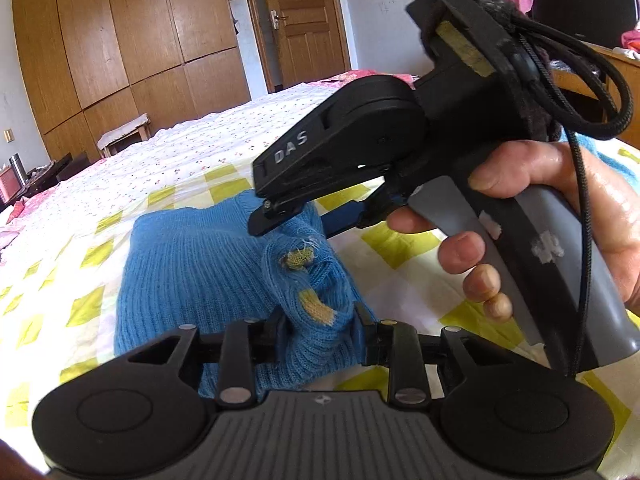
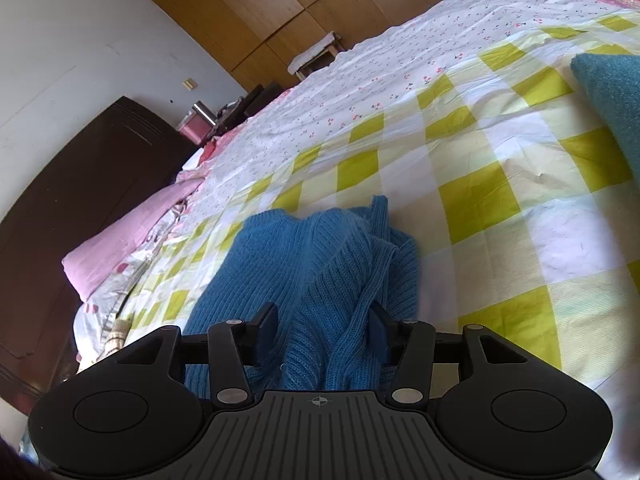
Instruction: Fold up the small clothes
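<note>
Blue sweater [image 1: 192, 272] bunched on the checked bed [image 2: 500, 208], long axis running away from both cameras toward the floral far edge. Left gripper [image 1: 320, 330] jaws slightly apart around a fold. Right gripper [image 2: 324, 330] jaws wide apart, knit between, pads clear.

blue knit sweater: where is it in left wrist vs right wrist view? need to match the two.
Left wrist: blue knit sweater lies lower centre-left, a bunched part between the left gripper fingers.
Right wrist: sweater sits lower centre, running into the right gripper, whose fingers stand apart around it.
Shared landmark: the yellow-and-white checked sheet beneath it.
</note>
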Tool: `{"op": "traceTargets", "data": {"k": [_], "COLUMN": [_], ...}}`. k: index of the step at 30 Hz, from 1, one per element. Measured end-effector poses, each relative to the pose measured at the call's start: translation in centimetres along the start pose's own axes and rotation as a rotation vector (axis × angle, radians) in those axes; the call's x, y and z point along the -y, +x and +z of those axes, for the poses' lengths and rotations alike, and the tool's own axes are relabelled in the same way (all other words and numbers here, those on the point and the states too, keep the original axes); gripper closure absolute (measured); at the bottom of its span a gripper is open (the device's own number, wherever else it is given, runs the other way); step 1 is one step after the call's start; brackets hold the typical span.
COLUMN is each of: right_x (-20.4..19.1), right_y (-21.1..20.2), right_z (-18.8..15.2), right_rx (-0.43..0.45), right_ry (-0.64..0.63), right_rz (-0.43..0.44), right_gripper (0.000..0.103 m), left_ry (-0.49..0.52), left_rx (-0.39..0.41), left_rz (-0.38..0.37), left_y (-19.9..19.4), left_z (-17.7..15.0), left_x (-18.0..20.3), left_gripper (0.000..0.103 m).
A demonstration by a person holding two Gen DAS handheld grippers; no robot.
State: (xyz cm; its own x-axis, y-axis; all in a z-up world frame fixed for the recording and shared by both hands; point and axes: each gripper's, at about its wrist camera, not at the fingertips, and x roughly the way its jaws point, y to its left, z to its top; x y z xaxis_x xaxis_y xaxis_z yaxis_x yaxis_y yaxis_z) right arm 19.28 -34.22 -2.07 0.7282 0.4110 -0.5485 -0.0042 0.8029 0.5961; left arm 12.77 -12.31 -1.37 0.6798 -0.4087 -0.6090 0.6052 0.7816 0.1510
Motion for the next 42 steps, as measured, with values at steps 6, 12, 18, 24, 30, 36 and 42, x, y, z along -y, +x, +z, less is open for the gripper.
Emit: {"op": "traceTargets", "data": {"k": [6, 12, 18, 24, 30, 36, 42], "right_x": [-0.3, -1.4, -0.5, -0.8, -3.0, -4.7, -6.2], "right_y": [0.6, 0.2, 2.1, 0.4, -1.9, -3.8, -3.9], "right_z": [0.2, 1.7, 1.1, 0.8, 0.6, -0.2, -2.2], "right_rx": [0.009, 0.059, 0.003, 0.018, 0.06, 0.046, 0.003], "right_ry": [-0.001, -0.041, -0.092, -0.128, -0.211, -0.226, -0.297], "right_rz": [-0.043, -0.016, -0.113, -0.126, -0.196, -0.134, -0.128], "right_gripper": [0.083, 0.086, 0.083, 0.082, 0.082, 0.082, 0.082], "left_ry": [-0.031, -0.039, -0.016, -0.052, -0.099, -0.118, -0.183], "left_rx": [0.01, 0.058, 0.015, 0.006, 0.016, 0.044, 0.057], "left_rz": [-0.031, -0.036, -0.071, -0.106, -0.108, -0.065, 0.015], "left_y": [0.1, -0.3, 0.2, -1.5, -4.2, -5.9, -6.2], "left_z": [0.2, 0.4, -0.3, -0.3, -0.7, -1.0, -0.8], "left_x": [-0.8, -0.6, 0.2, -0.8, -2.1, -3.7, -6.6], "left_gripper": [0.068, 0.068, 0.068, 0.068, 0.068, 0.068, 0.068]}}
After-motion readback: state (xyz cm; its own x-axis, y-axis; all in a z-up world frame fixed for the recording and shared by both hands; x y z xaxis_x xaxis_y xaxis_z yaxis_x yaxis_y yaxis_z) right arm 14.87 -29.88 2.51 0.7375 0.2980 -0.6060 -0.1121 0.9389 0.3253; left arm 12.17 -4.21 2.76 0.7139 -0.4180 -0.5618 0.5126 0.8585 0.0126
